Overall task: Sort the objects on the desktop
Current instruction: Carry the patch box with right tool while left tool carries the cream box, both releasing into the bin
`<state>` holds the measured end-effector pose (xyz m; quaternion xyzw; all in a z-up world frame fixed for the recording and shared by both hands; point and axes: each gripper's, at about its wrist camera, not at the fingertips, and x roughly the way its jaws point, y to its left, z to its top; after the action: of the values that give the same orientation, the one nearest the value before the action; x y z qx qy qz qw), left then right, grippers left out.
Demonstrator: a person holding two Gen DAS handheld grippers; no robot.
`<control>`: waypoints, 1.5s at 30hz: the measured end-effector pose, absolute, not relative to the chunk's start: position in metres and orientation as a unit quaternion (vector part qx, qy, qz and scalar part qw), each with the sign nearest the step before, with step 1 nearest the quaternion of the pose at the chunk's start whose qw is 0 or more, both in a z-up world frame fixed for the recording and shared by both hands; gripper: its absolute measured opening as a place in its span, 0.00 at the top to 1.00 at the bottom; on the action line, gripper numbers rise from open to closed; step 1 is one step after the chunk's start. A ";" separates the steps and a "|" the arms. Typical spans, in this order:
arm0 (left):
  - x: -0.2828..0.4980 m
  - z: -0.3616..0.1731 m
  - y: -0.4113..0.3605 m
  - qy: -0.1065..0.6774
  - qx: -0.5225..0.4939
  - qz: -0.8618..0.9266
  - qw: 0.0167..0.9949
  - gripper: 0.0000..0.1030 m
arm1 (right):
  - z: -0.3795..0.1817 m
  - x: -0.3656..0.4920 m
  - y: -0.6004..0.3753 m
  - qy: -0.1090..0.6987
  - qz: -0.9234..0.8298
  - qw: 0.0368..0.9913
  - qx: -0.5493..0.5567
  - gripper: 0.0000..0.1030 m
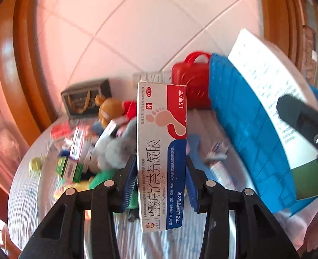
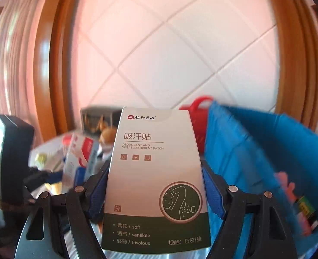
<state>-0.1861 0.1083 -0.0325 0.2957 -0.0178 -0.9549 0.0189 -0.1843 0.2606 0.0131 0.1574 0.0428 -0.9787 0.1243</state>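
My left gripper (image 1: 161,161) is shut on a long white, red and blue gel box (image 1: 162,151) with a foot printed on it, held upright above the table. My right gripper (image 2: 155,166) is shut on a white and green sweat patch box (image 2: 156,183), also held upright. In the left wrist view the patch box (image 1: 264,79) shows at the right, over a blue bin (image 1: 245,118), with one black finger (image 1: 299,116) of the right gripper on it. The blue bin (image 2: 256,151) lies just right of the patch box, with a pink thing and a green box (image 2: 305,207) inside.
On the silver-covered table (image 1: 29,185) lies a pile of small boxes (image 1: 76,149), a grey plush (image 1: 115,149) and a teddy bear (image 1: 109,108). A dark box (image 1: 86,97) and a red case with a handle (image 1: 191,79) stand against the tiled wall.
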 end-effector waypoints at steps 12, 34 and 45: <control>-0.192 0.061 0.243 -0.027 0.178 -0.979 -0.099 0.60 | 0.088 -0.141 0.382 0.027 -0.998 -0.041 0.046 0.24; -0.222 0.047 0.402 -0.075 0.265 -0.951 -0.140 0.60 | 0.034 -0.197 0.505 0.043 -0.977 -0.138 0.159 0.24; -0.222 0.047 0.400 -0.069 0.272 -0.951 -0.132 0.38 | 0.046 -0.202 0.523 0.049 -0.974 -0.170 0.139 0.12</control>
<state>-0.2219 0.3998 0.0467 0.2722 -0.0686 -0.9506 -0.1325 -0.2018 0.5228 0.0461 0.1387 0.0489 -0.9744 -0.1699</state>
